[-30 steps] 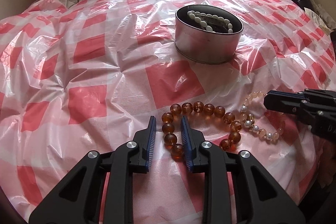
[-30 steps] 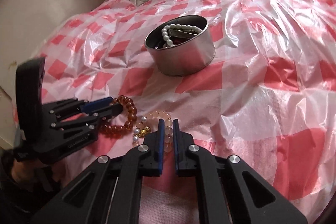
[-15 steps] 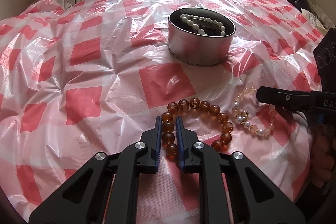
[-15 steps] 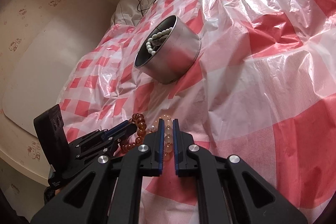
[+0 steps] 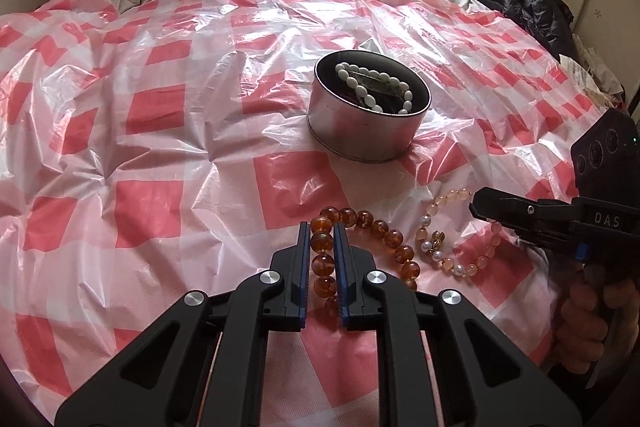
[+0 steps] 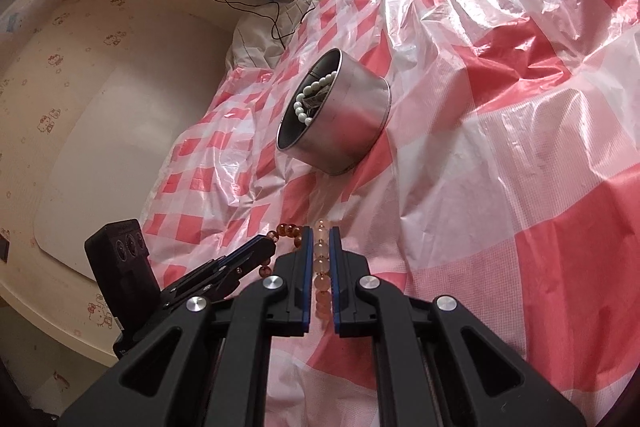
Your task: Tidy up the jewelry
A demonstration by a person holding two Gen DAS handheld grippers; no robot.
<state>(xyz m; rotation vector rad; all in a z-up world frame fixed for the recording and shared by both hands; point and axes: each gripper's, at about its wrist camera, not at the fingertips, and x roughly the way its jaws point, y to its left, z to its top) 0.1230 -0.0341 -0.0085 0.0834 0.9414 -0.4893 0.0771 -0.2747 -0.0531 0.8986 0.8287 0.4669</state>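
A round metal tin (image 5: 366,125) on the bed's checked plastic sheet (image 5: 160,131) holds a white bead bracelet (image 5: 374,89). Nearer, the left tool (image 5: 321,239) clamps the amber bead bracelet (image 5: 362,219), its jaws having just closed; the right tool (image 6: 320,241) pinches the pale pink bead bracelet (image 5: 460,265), strand running lengthwise between pads.

Only one marking can be read: white caps "DAS" printed on the black body of the right gripper (image 5: 478,205), seen from left wrist cam; rest cut off at frame edge.
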